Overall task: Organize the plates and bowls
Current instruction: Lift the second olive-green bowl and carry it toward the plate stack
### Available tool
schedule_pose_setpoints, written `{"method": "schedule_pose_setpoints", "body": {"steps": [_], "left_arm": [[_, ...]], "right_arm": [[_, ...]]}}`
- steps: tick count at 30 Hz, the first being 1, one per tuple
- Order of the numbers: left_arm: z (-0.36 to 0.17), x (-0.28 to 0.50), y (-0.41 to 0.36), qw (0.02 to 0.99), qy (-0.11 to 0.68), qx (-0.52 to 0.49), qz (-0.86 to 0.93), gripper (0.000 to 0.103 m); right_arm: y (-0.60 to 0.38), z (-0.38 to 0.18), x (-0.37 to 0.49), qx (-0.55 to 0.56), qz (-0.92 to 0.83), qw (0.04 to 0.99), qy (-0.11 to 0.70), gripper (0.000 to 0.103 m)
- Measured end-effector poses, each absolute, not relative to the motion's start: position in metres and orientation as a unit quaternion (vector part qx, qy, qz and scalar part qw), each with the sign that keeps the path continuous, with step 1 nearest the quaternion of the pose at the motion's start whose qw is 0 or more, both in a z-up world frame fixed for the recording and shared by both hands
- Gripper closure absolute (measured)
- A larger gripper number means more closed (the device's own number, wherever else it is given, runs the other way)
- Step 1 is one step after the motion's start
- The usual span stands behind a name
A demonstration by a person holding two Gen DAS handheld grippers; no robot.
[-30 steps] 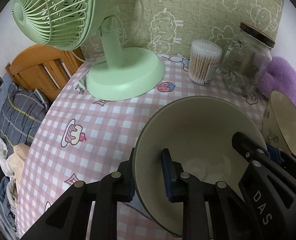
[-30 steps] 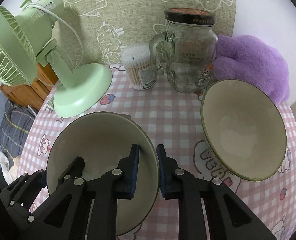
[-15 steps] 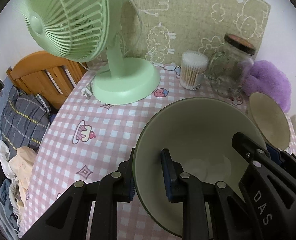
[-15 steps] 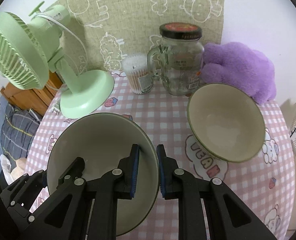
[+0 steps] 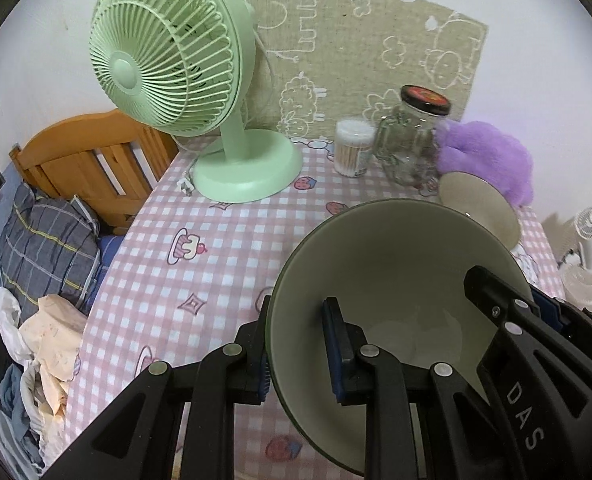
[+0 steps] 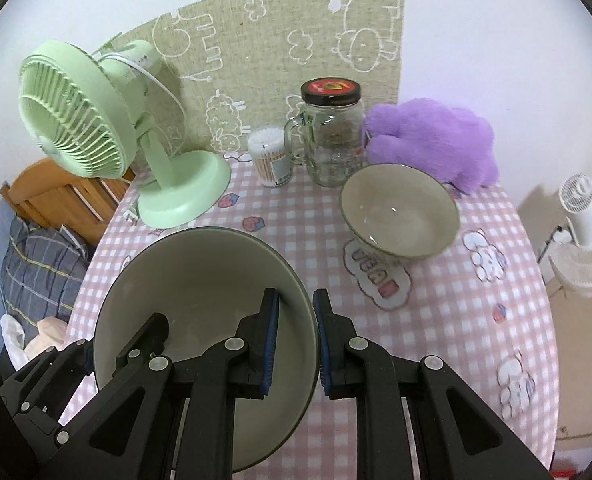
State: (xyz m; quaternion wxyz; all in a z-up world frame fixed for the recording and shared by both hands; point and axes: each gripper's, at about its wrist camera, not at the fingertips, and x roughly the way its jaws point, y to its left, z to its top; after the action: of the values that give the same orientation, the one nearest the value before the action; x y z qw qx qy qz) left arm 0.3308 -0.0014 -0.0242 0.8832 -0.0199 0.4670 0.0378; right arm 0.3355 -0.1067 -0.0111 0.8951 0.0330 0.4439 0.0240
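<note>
A large cream bowl with a dark green rim is held above the table by both grippers. My left gripper is shut on its left rim, one pad inside and one outside. My right gripper is shut on its right rim; it also shows at the lower right of the left wrist view. A second, smaller cream bowl stands upright on the pink checked tablecloth at the back right, in front of the purple plush; it also shows in the left wrist view.
A green desk fan stands at the back left. A cotton swab tub, a lidded glass jar mug and a purple plush toy line the back. A wooden bed with clothes lies off the left edge, a white fan off the right.
Both grippers have risen and pulled back with the large bowl between them; the table, fan and second bowl now look smaller and farther away. The second bowl has not moved.
</note>
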Motion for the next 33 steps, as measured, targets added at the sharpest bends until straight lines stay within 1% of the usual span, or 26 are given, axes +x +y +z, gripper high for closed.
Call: {"method": "schedule_pose_setpoints", "body": {"steps": [17, 25, 33], "left_arm": [[-0.004, 0.239, 0.012, 0.889, 0.456, 0.004, -0.034, 0.082], [0.006, 0.2, -0.001, 0.893, 0.448, 0.009, -0.047, 0.083], [0.002, 0.175, -0.03, 0.889, 0.458, 0.009, -0.03, 0.083]], "right_arm": [[-0.094, 0.011, 0.224, 0.056, -0.04, 0.897, 0.437, 0.082], [-0.108, 0.022, 0.182, 0.06, -0.047, 0.9, 0.428, 0.082], [-0.136, 0.018, 0.159, 0.057, -0.017, 0.897, 0.438, 0.082]]}}
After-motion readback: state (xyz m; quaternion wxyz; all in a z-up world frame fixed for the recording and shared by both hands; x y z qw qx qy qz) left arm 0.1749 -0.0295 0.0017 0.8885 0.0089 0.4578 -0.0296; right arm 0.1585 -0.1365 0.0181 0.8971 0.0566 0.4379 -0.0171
